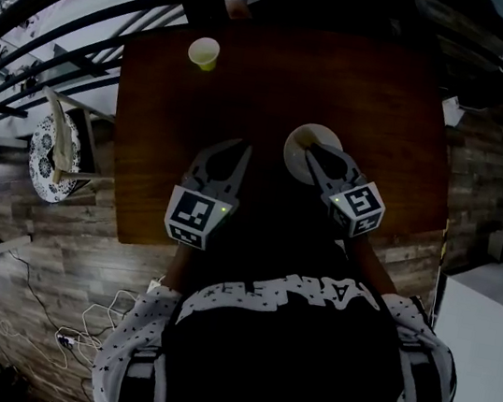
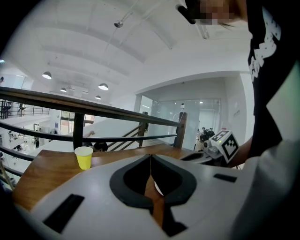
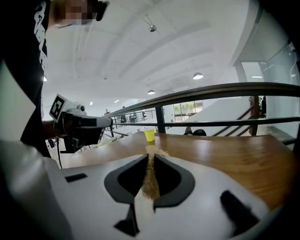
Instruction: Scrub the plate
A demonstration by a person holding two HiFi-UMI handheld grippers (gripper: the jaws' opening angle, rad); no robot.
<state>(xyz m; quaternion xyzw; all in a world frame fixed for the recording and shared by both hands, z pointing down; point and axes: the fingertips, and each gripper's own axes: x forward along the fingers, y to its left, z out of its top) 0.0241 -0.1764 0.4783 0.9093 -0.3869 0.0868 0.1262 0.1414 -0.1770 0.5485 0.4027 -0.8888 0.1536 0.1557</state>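
plate (image 1: 294,149) is partly hidden beneath right gripper (image 1: 313,152), which is clamped on a tan pad (image 3: 150,180); left gripper (image 1: 239,151) is held closed, empty; open table (image 1: 281,77) is seen beyond.

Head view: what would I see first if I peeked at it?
The white plate stands out brightest on the dark wooden table. The right tool points over it, shut on a tan scrub pad. Next comes the yellow cup, standing alone near the table's far left corner, while the left tool is shut and empty, left of the plate.
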